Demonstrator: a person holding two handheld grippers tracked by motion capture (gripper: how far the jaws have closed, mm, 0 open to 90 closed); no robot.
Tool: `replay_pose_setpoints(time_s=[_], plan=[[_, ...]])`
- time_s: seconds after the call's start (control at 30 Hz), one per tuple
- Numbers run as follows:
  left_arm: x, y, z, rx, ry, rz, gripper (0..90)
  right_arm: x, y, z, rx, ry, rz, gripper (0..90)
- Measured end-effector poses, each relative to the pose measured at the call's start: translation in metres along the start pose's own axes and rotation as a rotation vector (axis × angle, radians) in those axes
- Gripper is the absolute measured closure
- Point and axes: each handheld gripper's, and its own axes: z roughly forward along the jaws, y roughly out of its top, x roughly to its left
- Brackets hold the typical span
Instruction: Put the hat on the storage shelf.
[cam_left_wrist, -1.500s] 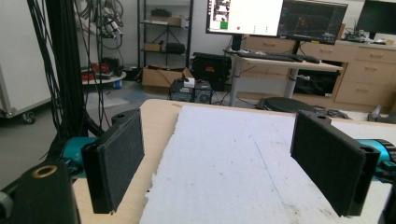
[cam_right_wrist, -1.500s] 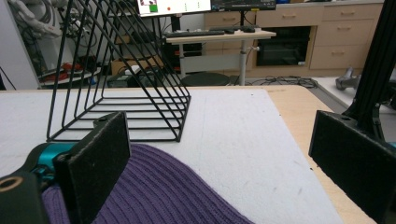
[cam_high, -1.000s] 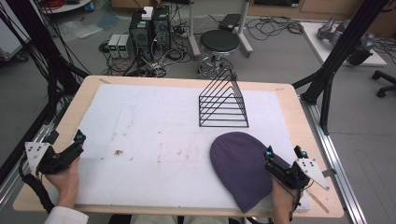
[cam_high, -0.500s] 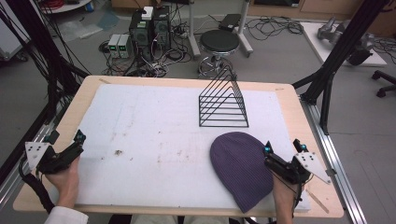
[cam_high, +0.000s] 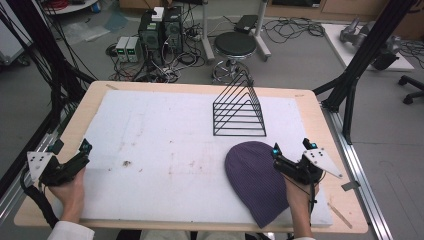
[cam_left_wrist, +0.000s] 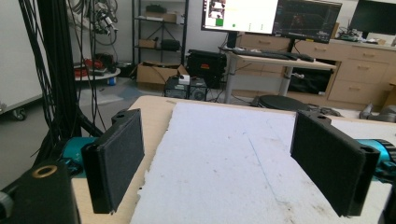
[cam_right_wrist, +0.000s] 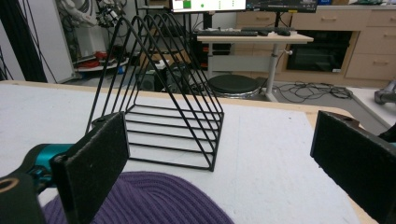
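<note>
From above, the purple beanie (cam_high: 257, 182) lies flat on the white foam mat (cam_high: 165, 150) at the near right of the table, its rounded crown pointing toward the black wire rack (cam_high: 239, 111) that stands just beyond it. The right gripper (cam_high: 292, 155) sits at the beanie's right edge, one jaw over the knit and the other out past it; whether that jaw touches the fabric can't be told from up here. Down in the right gripper view, the jaws stand wide apart with nothing between them, the ribbed purple knit (cam_right_wrist: 140, 200) spreads below the left-hand pad, and the rack (cam_right_wrist: 163, 98) rises ahead as a row of triangular wire frames on a slatted base, detail the high view flattens. Over on the far side, the left gripper (cam_high: 82, 152) rests at the mat's left edge, well apart from the beanie. The left gripper view looks along bare, scuffed foam (cam_left_wrist: 224, 163) and the wooden table edge (cam_left_wrist: 154, 109), jaws spread wide and holding nothing, with desks and monitors in the room behind.
</note>
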Motion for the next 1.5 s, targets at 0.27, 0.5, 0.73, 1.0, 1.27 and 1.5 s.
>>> replay_pose_setpoints(time_s=[0.27, 0.5, 0.73, 1.0, 1.27, 1.5], plan=[[-0.004, -0.001, 0.000, 0.005, -0.010, -0.021, 17.8, 0.004, 0.007, 0.014, 0.045, 0.014, -0.052, 3.8], [-0.010, -0.002, 0.002, 0.013, -0.039, -0.007, 17.8, 0.009, 0.020, 0.033, 0.119, 0.094, -0.089, 3.8], [-0.009, -0.002, 0.002, 0.012, -0.042, -0.011, 17.8, 0.014, 0.023, 0.053, 0.223, 0.161, -0.137, 3.8], [-0.007, -0.002, 0.002, 0.011, -0.036, -0.017, 17.8, 0.013, 0.020, 0.074, 0.323, 0.215, -0.137, 3.8], [-0.007, -0.003, 0.003, 0.014, -0.039, -0.016, 17.8, 0.013, 0.009, 0.096, 0.418, 0.298, -0.143, 3.8], [-0.009, -0.002, 0.000, -0.007, -0.030, -0.006, 18.3, 0.009, 0.003, 0.110, 0.524, 0.313, -0.166, 4.6]])
